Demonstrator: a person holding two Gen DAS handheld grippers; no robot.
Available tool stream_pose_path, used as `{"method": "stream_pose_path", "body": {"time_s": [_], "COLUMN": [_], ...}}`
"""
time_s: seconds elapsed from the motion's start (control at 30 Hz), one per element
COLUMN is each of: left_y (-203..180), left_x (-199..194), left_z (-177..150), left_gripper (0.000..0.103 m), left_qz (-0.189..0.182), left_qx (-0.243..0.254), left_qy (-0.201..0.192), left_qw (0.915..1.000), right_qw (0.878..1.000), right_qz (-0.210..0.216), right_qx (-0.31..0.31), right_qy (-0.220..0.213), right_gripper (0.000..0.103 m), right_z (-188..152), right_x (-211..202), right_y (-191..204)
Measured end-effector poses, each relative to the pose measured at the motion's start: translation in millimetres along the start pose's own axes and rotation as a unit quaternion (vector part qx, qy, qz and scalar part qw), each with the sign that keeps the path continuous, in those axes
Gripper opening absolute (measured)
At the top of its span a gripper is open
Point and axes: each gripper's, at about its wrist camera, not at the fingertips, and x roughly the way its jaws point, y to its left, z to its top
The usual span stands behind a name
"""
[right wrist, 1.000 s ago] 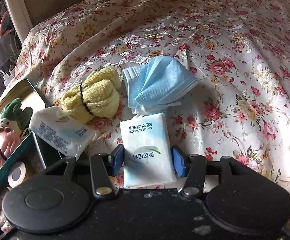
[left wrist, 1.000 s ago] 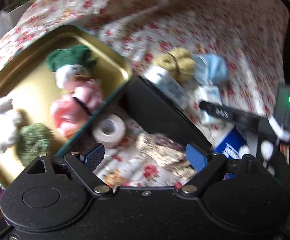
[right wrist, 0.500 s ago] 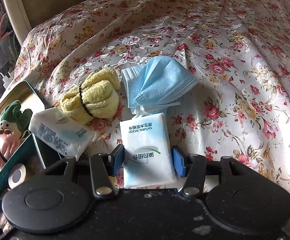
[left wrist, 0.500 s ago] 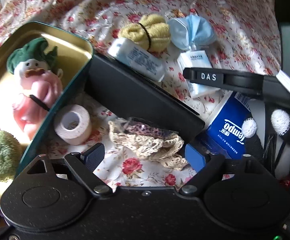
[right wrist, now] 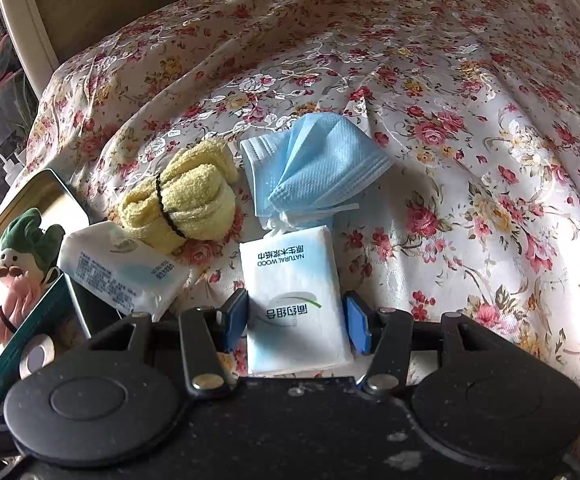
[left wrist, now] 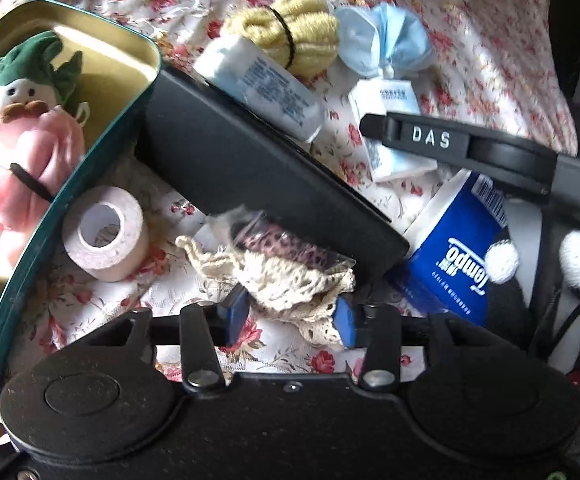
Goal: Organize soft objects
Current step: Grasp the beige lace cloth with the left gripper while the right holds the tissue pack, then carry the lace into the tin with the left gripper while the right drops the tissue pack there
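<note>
My left gripper [left wrist: 286, 316] has its blue pads closed in on a cream lace cloth [left wrist: 286, 280] that lies on the floral bedspread with a leopard-print piece [left wrist: 286, 246] in clear wrap. My right gripper [right wrist: 295, 316] straddles a white tissue pack [right wrist: 293, 296], pads close beside it; whether they press it I cannot tell. A green tin [left wrist: 130, 32] at the left holds a pink plush with a green hat [left wrist: 22, 120]. A yellow towel roll [right wrist: 182, 200], a blue face mask [right wrist: 313, 168] and a second tissue pack [right wrist: 122, 268] lie beyond.
A black tin lid [left wrist: 250, 176] leans against the tin. A tape roll [left wrist: 106, 232] lies beside the tin. A blue Tempo tissue pack [left wrist: 457, 248] sits at the right. The right gripper's finger marked DAS [left wrist: 429, 138] crosses the left wrist view.
My left gripper has moved forward and its pads have closed in around the lace cloth. My right gripper has stayed around the tissue pack.
</note>
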Motion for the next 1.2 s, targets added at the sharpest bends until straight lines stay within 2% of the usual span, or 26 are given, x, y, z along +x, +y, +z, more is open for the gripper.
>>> {"method": "stream_pose_path", "body": {"time_s": [0.4,0.67,0.87,1.03,1.2], "left_y": [20.7,38.7,54.4,76.8,106.1], "left_x": [-40.0,-63.9,-87.9,-111.0,-129.3], "left_z": [-8.3,-11.1,-8.6,1.7,14.7], "left_gripper": [0.043,0.043,0.043,0.043,0.043], "left_qz": [0.009,0.043,0.077,0.089,0.139], "left_qx": [-0.038,-0.075,-0.101,-0.128,-0.174], "left_qy": [-0.081,-0.131,-0.165,-0.186,-0.212], "left_qw": [0.9959,0.9876,0.978,0.9701,0.9516], "right_qw": [0.999,0.999,0.998,0.998,0.998], "right_qz": [0.015,0.012,0.003,0.006,0.005], "right_qx": [0.039,0.009,-0.029,-0.024,-0.034], "right_qy": [-0.025,-0.052,-0.056,-0.054,-0.052], "right_gripper": [0.051,0.051,0.051,0.051,0.051], "right_z": [-2.8,-6.2,-4.2,2.9,12.9], "right_x": [-8.7,-18.9,-25.9,-36.8,-56.6], "right_y": [-4.6,9.7,24.9,27.3,40.3]}}
